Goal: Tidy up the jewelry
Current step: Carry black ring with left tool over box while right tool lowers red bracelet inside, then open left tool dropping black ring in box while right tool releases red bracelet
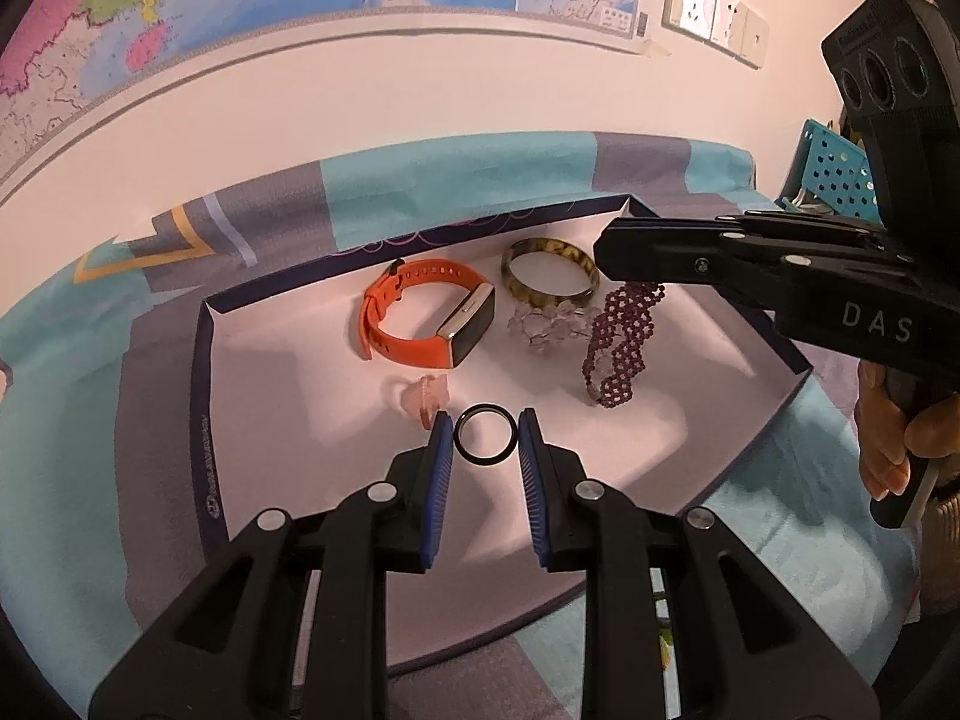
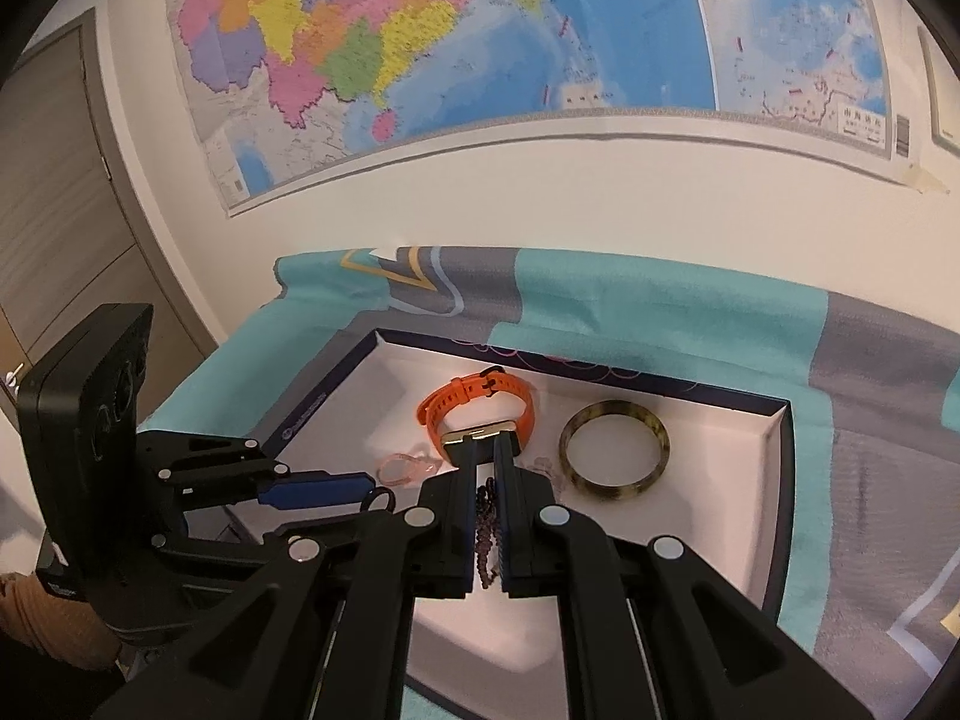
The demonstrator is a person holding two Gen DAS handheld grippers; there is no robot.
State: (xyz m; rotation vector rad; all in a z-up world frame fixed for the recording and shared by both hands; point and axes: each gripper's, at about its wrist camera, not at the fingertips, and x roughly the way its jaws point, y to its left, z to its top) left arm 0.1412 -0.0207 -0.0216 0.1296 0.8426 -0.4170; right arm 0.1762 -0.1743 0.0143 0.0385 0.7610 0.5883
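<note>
A: Count in the white tray (image 1: 288, 372)?
B: Six pieces. One orange smartwatch (image 1: 427, 318), one tortoiseshell bangle (image 1: 549, 276), one clear crystal bracelet (image 1: 543, 327), one purple beaded bracelet (image 1: 618, 342), one pink clip (image 1: 423, 393) (shape was blurry), one black ring (image 1: 485, 435).
A: Grippers?
B: Two. The left gripper (image 1: 485, 441) had its fingers apart with the ring between the blue pads, neither clearly touching. The right gripper (image 2: 485, 510) was pinched on the beaded bracelet, lifting one end; the rest lay in the tray.
</note>
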